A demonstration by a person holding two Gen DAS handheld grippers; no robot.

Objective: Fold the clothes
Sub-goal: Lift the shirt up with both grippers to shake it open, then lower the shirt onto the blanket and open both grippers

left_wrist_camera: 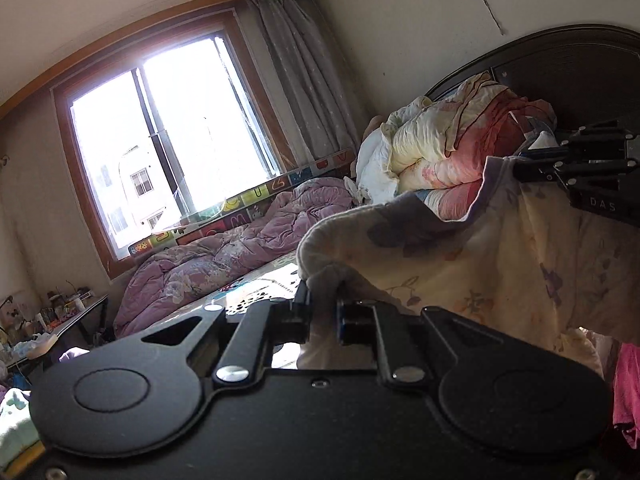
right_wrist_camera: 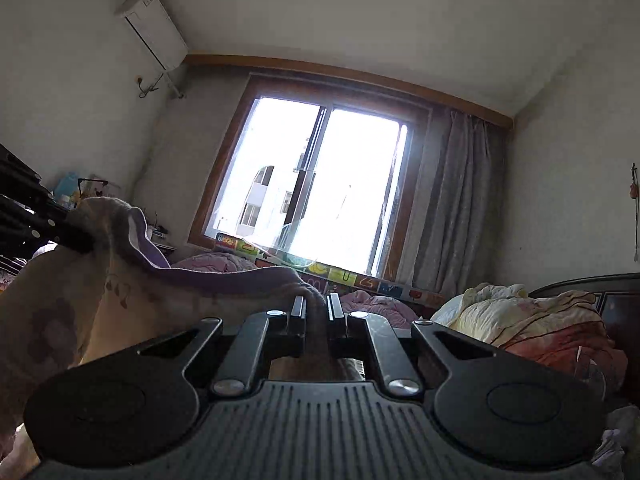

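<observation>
- The left claw [left_wrist_camera: 322, 312] is closed on a bunched edge of the garment [left_wrist_camera: 500, 256], a cream cloth with purple flowers and a purple hem.
- The right claw [right_wrist_camera: 316, 312] is pinched narrow on the same hem further along; in the left view it shows at the garment's upper right corner [left_wrist_camera: 520, 168], gripping the cloth there.
- The garment hangs in the air between the two claws, sagging in the middle, its lower part dropping out of sight towards the bed [left_wrist_camera: 256, 280].
- As I judge it, folding has barely begun: the cloth is lifted and spread by its top edge, with no crease or fold visible. Laying it flat, folding it and stacking it are left.
- A pink cloth [left_wrist_camera: 626, 392] beside the garment, low on its right, may be another piece waiting; I cannot tell.
- Beyond the garment lies a rumpled purple quilt [left_wrist_camera: 224, 256], with a heap of bedding [left_wrist_camera: 448, 148] against the headboard [left_wrist_camera: 568, 68].
- Far behind the garment stand the window [right_wrist_camera: 320, 184] and curtain [right_wrist_camera: 452, 200].
</observation>
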